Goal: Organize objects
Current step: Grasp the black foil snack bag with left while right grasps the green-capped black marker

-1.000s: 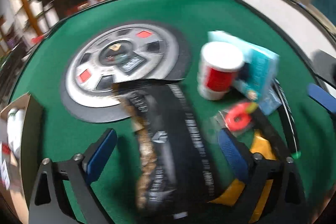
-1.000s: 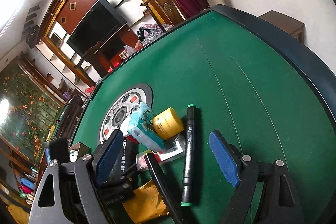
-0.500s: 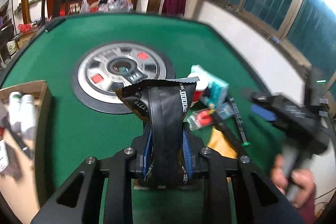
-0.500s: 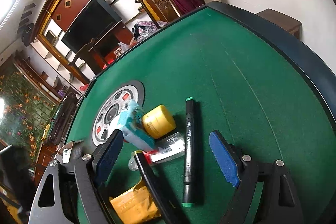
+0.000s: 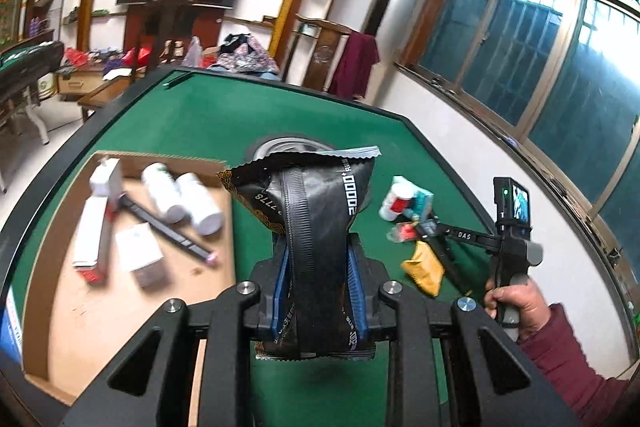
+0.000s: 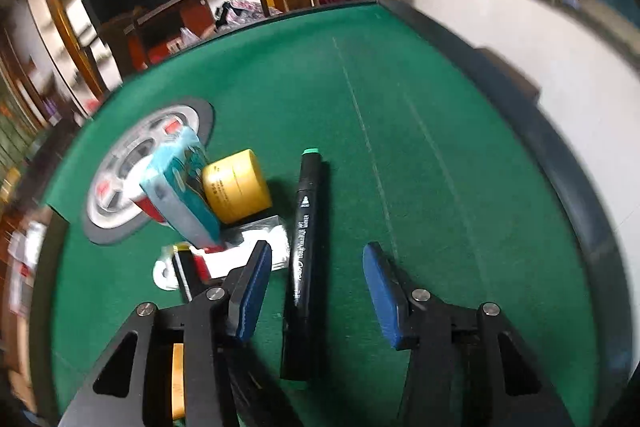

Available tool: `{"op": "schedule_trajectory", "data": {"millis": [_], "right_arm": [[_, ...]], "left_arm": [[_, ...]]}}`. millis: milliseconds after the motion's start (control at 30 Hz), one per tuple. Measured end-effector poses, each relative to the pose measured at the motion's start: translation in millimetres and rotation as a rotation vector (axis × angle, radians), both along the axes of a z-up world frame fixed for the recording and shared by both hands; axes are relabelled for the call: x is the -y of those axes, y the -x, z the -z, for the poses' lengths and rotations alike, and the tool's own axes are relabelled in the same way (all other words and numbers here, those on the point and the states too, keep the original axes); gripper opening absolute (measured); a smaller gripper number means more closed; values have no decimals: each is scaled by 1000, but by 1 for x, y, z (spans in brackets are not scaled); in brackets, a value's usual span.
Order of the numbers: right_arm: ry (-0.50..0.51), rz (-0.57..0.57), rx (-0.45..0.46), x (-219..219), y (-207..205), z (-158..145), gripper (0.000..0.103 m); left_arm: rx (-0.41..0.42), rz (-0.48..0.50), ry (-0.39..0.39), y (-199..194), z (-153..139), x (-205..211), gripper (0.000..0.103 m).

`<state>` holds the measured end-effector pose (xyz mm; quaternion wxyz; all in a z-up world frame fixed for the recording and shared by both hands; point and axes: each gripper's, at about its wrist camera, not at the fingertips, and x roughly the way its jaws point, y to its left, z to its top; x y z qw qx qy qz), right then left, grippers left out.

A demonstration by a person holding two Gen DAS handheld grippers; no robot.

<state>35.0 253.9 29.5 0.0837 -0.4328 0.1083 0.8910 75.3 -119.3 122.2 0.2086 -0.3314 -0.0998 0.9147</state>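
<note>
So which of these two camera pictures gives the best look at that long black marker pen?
The right wrist view. There the black marker lies whole on the green table, green cap and white lettering showing, between the open right gripper fingers. The left wrist view shows at most dark, thin shapes among the far clutter; I cannot pick it out.

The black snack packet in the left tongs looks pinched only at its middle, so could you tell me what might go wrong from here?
1. The black snack packet is squeezed narrow between the left tongs, with both ends free; it may slide out above the green table short of the cardboard box.
2. The right tongs stand open astride the black marker; closing could nudge the silver sachet beside it.
</note>
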Motion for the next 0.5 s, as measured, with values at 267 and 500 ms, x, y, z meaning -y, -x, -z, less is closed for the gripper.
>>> {"op": "schedule_trajectory", "data": {"millis": [267, 500], "right_arm": [[-297, -89, 78, 35, 23, -7, 18], [-75, -76, 46, -10, 0, -20, 18]], "left_arm": [[-7, -27, -21, -20, 8, 29, 25], [-24, -12, -43, -26, 8, 40, 25]]}}
